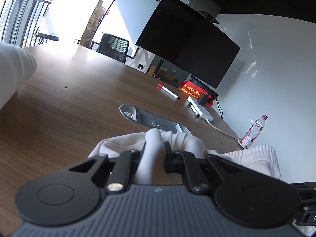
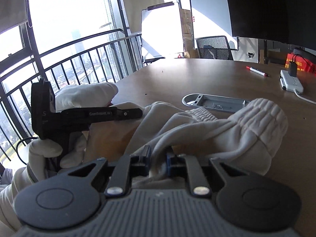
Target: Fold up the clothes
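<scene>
Your left gripper (image 1: 155,150) is level and low over the wooden table (image 1: 69,108), its fingers pinched tight on a fold of the cream sweatpants (image 1: 177,140). Your right gripper (image 2: 159,156) is beside it, clamped on the same garment near its ribbed waistband (image 2: 262,116). A white-gloved hand (image 2: 45,152) grips the left handle.

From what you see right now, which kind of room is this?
Most likely an office meeting room: a long wooden conference table with a built-in cable box, a large dark screen, a whiteboard and a mesh office chair.
</scene>
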The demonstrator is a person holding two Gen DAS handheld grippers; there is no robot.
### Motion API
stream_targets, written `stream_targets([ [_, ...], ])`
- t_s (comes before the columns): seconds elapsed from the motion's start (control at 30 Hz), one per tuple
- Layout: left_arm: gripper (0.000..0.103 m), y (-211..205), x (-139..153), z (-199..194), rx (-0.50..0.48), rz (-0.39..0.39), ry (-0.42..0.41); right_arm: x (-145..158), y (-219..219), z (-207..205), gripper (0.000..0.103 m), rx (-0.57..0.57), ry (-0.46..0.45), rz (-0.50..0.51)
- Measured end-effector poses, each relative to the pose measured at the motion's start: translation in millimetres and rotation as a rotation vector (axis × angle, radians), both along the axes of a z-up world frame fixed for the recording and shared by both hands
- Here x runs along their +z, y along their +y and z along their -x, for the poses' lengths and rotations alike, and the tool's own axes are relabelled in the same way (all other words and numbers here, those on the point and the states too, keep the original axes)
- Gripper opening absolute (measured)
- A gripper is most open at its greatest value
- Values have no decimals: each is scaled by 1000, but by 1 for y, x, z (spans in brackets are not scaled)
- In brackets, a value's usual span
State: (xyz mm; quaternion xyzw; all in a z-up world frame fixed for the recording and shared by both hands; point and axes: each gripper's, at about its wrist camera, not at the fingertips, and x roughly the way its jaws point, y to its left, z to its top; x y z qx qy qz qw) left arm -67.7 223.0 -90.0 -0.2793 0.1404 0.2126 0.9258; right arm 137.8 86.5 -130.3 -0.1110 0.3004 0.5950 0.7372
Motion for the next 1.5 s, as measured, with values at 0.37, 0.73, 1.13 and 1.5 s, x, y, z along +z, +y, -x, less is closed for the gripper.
stream_targets([
  [0.37, 44, 23, -5, 7, 64, 118, -20, -14, -10, 10, 18, 46, 52, 74],
  [0.73, 44, 24, -12, 3, 80, 86, 38, 19, -55, -59, 68, -250, 222, -46],
  [1.13, 48, 24, -13, 5, 78, 88, 53, -47, -97, -143, 79, -626, 796, -62],
  [1.5, 61, 19, -12, 3, 49, 77, 69, -61, -68, -154, 83, -682, 892, -40],
])
